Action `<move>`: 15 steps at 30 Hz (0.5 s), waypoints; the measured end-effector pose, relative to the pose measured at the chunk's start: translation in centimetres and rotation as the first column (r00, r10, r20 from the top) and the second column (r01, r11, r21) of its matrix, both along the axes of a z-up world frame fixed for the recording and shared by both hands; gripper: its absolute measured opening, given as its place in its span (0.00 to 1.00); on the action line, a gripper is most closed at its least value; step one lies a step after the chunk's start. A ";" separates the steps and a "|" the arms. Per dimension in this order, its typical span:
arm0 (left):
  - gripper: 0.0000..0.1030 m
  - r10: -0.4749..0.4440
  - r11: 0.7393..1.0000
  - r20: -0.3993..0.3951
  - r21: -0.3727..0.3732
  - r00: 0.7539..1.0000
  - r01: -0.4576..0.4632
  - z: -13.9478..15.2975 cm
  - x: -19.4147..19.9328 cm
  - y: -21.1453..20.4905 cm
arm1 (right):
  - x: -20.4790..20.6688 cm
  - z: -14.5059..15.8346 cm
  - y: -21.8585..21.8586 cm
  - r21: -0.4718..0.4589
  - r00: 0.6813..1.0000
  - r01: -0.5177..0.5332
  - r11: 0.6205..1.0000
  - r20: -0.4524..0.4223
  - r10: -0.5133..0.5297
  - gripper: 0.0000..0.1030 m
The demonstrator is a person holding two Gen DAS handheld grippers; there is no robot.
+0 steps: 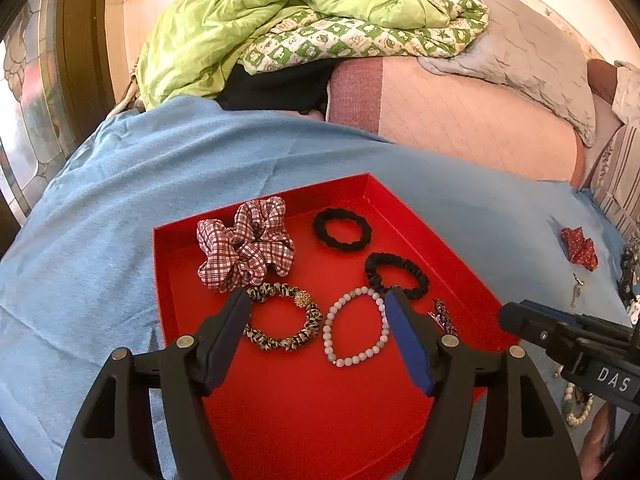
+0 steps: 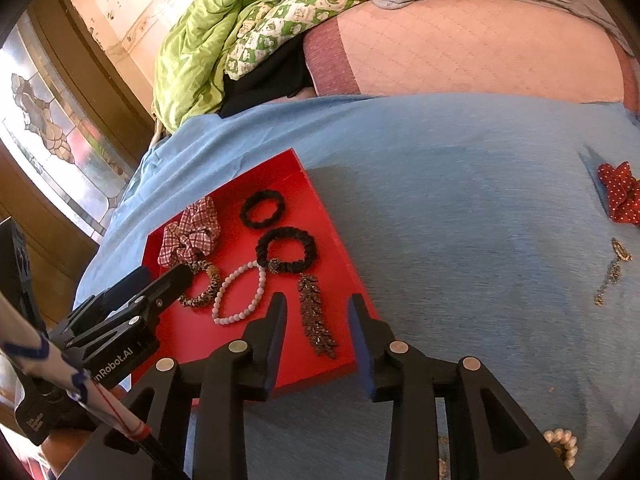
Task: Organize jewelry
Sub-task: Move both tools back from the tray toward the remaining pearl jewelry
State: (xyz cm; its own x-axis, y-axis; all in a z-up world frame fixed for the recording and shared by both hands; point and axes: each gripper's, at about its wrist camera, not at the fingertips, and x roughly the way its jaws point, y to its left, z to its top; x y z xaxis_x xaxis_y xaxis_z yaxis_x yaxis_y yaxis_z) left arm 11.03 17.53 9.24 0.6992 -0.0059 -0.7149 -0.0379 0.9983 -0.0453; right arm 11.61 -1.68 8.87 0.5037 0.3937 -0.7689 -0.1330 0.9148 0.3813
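On the left, the left gripper (image 1: pixel 316 312) hangs over the red tray (image 1: pixel 280 420) with its jaws spread wide and nothing between them; under it lie the leopard-print scrunchie (image 1: pixel 284 320) and the pale bead bracelet (image 1: pixel 356 326), with the checked scrunchie (image 1: pixel 244 252) behind. Further right, the right gripper (image 2: pixel 318 312) is also wide apart and empty, above the dark beaded hair clip (image 2: pixel 316 320) at the tray's right edge. On the blue cloth (image 2: pixel 460 200) well to the right lies a red dotted bow (image 2: pixel 620 192).

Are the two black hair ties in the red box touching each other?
Apart. The left wrist view shows red floor between the upper black hair tie and the lower black hair tie.
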 end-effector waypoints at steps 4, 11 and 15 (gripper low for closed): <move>0.71 0.018 1.000 0.005 -0.007 1.000 -0.018 0.2 -0.2 -0.1 | -0.2 0.2 -0.3 -0.002 1.000 0.002 1.000 0.004 -0.002 0.35; 0.71 0.051 0.998 0.042 -0.023 0.998 -0.050 1.1 -1.6 -0.8 | -1.3 1.0 -1.6 0.005 1.000 0.016 1.000 0.017 -0.016 0.39; 0.72 0.041 0.999 0.059 -0.023 0.997 -0.040 1.6 -2.9 -1.8 | -2.7 2.3 -3.4 0.013 0.998 0.042 0.999 0.042 -0.042 0.39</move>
